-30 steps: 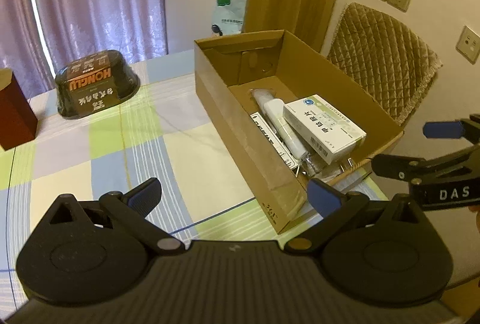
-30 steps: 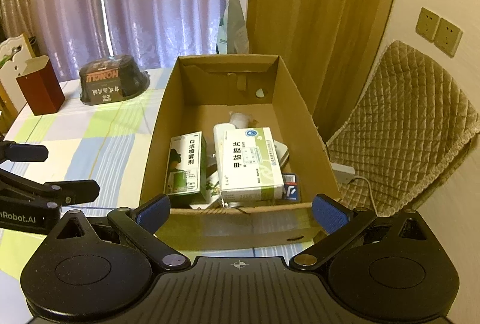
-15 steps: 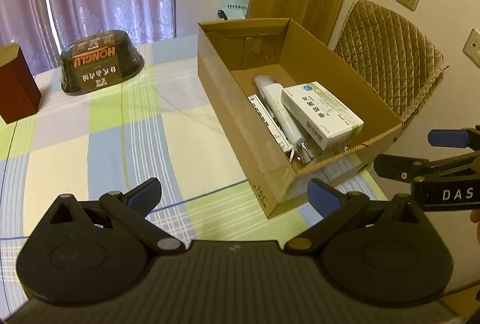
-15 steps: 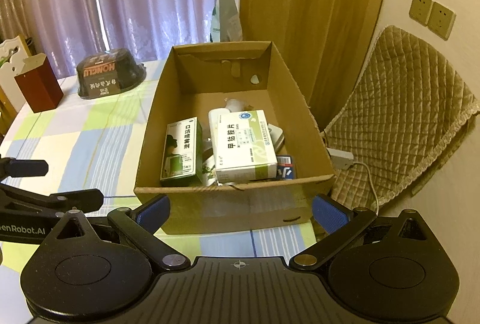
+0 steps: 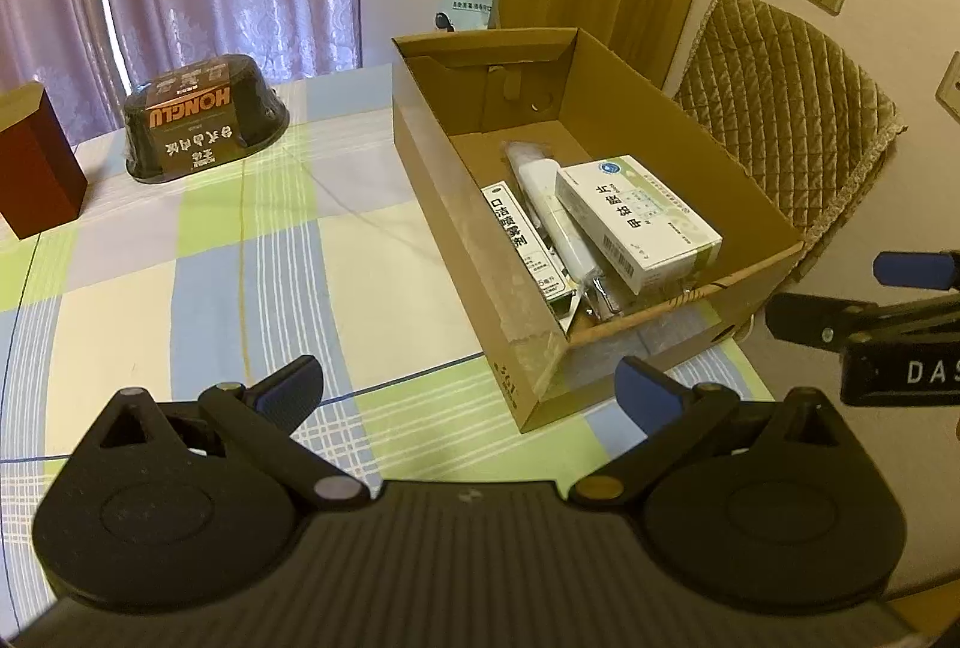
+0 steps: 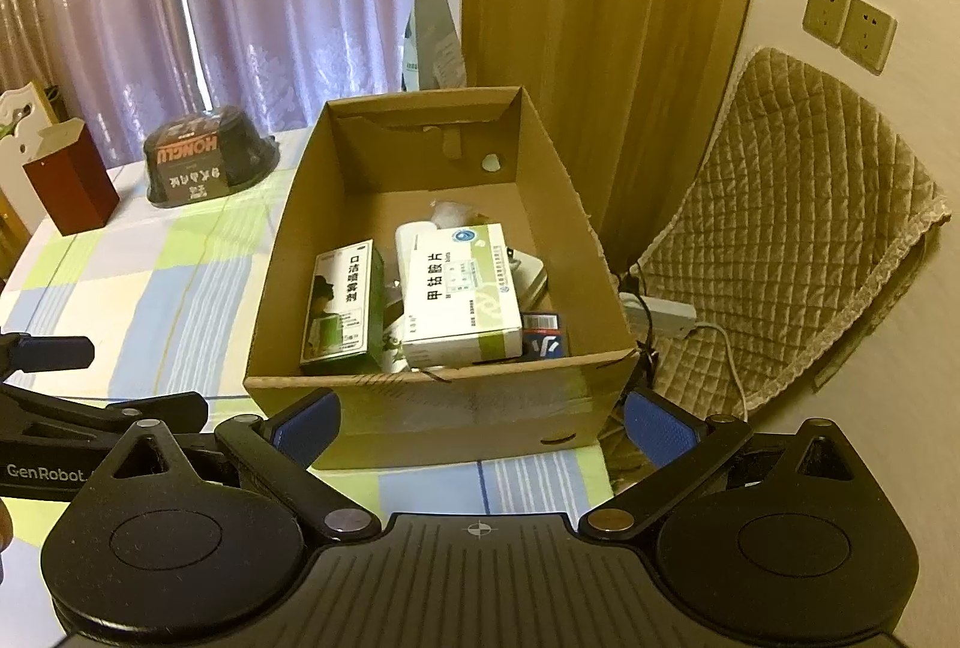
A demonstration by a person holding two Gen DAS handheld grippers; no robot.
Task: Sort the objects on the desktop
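Cardboard box (image 6: 444, 408) sits open at the right-hand end of the checked tablecloth (image 5: 180, 288), its far flap standing up toward the tan curtain. Inside it lie a white medicine carton (image 6: 459, 288) on top, a green-and-white spray carton (image 6: 345, 306) leaning beside it to the left, a white tube (image 5: 555, 216) partly under the white carton, and a small blue packet (image 6: 543, 342) tucked in the near right corner. Left gripper (image 5: 468, 390) hangs over the cloth just short of the box's near left corner, its blue-padded tips spread wide with nothing between them. Right gripper (image 6: 480, 423) hovers in front of the box's near wall, likewise spread apart and empty, the wall filling the gap between its pads. Farther back on the cloth rest a black plastic bowl container (image 5: 204, 117) turned upside down and a dark red paper box (image 5: 36, 168), well apart from the cardboard box. A quilted chair (image 6: 798, 234) stands to the right of the table, a white power strip (image 6: 660, 315) by its seat.
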